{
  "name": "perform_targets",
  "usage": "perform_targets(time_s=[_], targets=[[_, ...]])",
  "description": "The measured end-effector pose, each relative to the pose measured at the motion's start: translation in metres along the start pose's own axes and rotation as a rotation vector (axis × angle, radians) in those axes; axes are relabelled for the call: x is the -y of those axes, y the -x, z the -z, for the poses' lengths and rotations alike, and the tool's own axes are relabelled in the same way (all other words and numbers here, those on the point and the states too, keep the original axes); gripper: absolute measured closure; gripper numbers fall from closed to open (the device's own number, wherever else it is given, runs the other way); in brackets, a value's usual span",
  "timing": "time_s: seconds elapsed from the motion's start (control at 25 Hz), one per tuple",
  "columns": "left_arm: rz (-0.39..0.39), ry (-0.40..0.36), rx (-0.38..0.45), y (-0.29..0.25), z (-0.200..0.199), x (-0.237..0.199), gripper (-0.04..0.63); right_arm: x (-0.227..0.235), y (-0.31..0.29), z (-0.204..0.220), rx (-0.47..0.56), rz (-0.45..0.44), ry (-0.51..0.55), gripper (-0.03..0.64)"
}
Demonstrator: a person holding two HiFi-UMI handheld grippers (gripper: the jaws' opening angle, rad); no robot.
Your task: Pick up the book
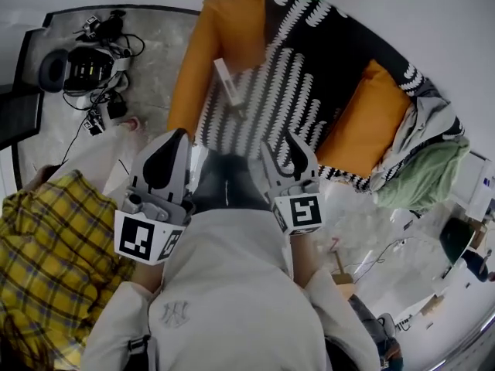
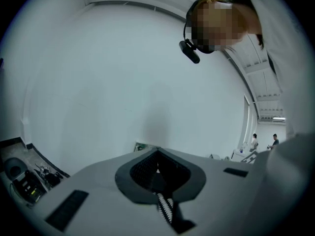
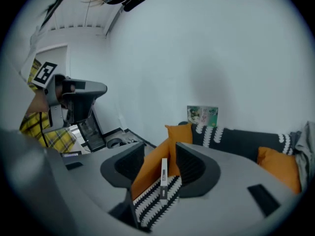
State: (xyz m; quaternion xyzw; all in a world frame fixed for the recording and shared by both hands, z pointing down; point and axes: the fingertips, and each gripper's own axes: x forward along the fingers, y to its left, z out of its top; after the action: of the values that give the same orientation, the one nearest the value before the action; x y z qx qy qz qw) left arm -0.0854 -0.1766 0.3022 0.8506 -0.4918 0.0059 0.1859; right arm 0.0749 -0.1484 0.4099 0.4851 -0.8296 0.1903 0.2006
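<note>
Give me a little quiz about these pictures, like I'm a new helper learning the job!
1. True or false: the left gripper is shut.
2. What colour are the cushions on the sofa? A green, B orange, C blue.
3. How many cushions lie on the sofa?

Key: 1 true. 2 B. 3 two.
</note>
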Motion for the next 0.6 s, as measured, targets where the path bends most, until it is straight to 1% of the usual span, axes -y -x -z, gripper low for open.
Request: perform_targets(time_s=[0.04,0.08,0.16,0.24,0.32,0.4,0.48,0.6], targets=[[0.006,0.005,-0.014,-0.005,0.009,0.001,0.586,0.002,-0.012,0.013,-0.030,-0.011,-0.012,0.408],[0.012,0.007,-0.028,-0.010,0.018,0.002,0.586,0.005,-0.025,0.027,-0.055,-0.019,-0.024,0.392],[0.023,0.018,-0.050,-0.020,0.035,0.005,0.586,0.011,-0.050,0.055,-0.093,-0.030,-0.036,0.382],[0.025,0.044,-0.076,-0.030,0.054,0.005,0.586,0.015,-0.077,0.083,-0.123,-0.041,-0.045,0.377],[0.023,0.079,-0.114,-0.038,0.075,0.003,0.586,0.018,-0.105,0.113,-0.157,-0.051,-0.065,0.367],[0.027,0.096,-0.152,-0.044,0.098,0.002,0.586,0.023,-0.132,0.145,-0.195,-0.058,-0.082,0.355],[0.029,0.105,-0.184,-0.048,0.120,0.002,0.586,0.028,-0.157,0.181,-0.244,-0.056,-0.090,0.347],[0.026,0.128,-0.226,-0.049,0.148,0.002,0.586,0.034,-0.187,0.234,-0.322,-0.030,-0.081,0.339]])
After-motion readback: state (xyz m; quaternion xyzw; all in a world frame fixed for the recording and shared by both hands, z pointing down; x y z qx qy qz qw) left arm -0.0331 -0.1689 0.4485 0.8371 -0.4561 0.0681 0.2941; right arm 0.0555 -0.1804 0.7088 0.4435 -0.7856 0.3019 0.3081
